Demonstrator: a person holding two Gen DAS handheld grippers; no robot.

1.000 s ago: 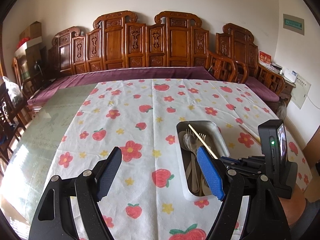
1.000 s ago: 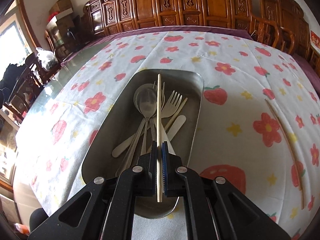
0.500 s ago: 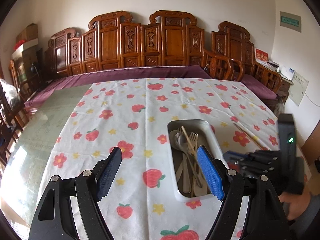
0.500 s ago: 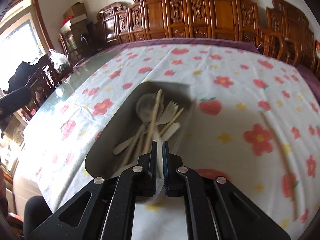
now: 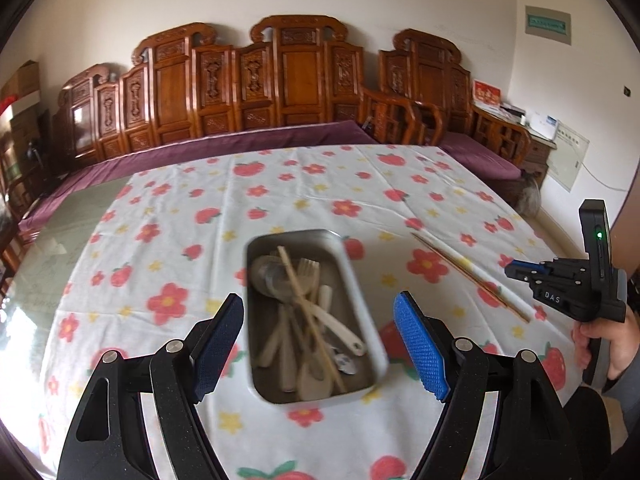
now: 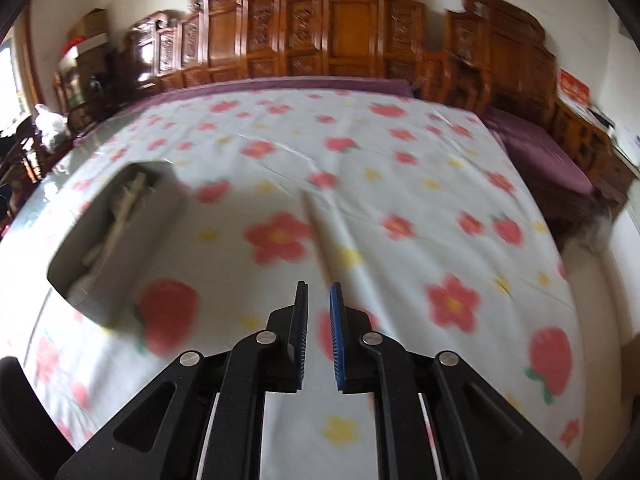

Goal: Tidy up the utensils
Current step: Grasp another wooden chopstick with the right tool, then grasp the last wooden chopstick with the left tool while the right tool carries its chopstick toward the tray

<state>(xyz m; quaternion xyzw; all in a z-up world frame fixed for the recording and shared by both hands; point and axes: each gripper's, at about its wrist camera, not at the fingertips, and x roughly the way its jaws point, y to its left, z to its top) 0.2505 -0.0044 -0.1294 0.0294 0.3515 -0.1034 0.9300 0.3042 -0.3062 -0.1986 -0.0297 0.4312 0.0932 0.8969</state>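
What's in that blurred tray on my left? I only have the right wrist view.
Observer: Spoons, a fork and one chopstick lying diagonally across them in the metal tray.
Operator: Is the left gripper holding anything?
Observer: No, the left gripper is open and empty, facing the tray.
Operator: And the stick ahead of my fingers?
Observer: A second chopstick, flat on the tablecloth, right of the tray and apart from it.

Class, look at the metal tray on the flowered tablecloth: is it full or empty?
Partly full. The metal tray holds spoons, a fork and one chopstick lying across them.
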